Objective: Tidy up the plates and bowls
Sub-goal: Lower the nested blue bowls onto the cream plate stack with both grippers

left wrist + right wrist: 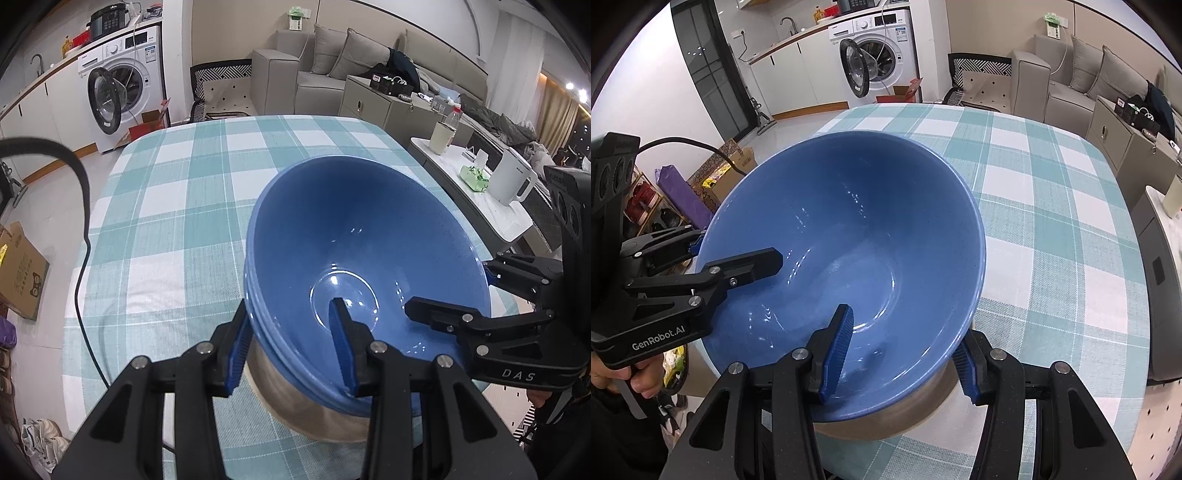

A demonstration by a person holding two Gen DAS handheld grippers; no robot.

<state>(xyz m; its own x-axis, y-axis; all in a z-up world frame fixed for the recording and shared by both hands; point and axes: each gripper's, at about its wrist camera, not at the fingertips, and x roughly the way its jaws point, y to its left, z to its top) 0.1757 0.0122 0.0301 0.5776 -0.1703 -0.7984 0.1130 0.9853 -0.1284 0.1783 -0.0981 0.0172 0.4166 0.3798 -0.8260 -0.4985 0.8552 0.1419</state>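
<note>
A: Nearest to us, our left tool point(291, 349) straddles the near rim of the stack of glossy blue ceramic bowls point(369, 236), one blue ribbed pad point(341, 343) inside the top bowl and the other outside against the stacked rims. We read it as clenched on the wall, though we cannot make out how firm the contact is.

B: Agreed. From the right wrist view, our right tool point(905, 350) does the same on its side of the stack of bowls point(849, 240): one pad point(838, 350) lies on the inner surface, the other hugs the outer wall just under the rim.

A: So both tools are grasping the same stack, on opposite sides. Each tool shows in the other's view, reaching over the rim.

B: The bowls are nested, three or so rims showing on the left, with an unglazed tan foot at the bottom. Whether that foot touches the cloth or hangs just above it, we cannot tell.

A: Below them lies the worktop with its teal and white checked tablecloth point(177, 192), the stack sitting near our edge of it.

B: Further off, a black cable point(83, 229) runs along the worktop's left side. Beyond the far edge stands a white front-loading washing machine point(875, 51) with its door swung open, and to the right a grey fabric sofa point(295, 74). A white electric kettle point(513, 181) rests on a pale side table.
</note>
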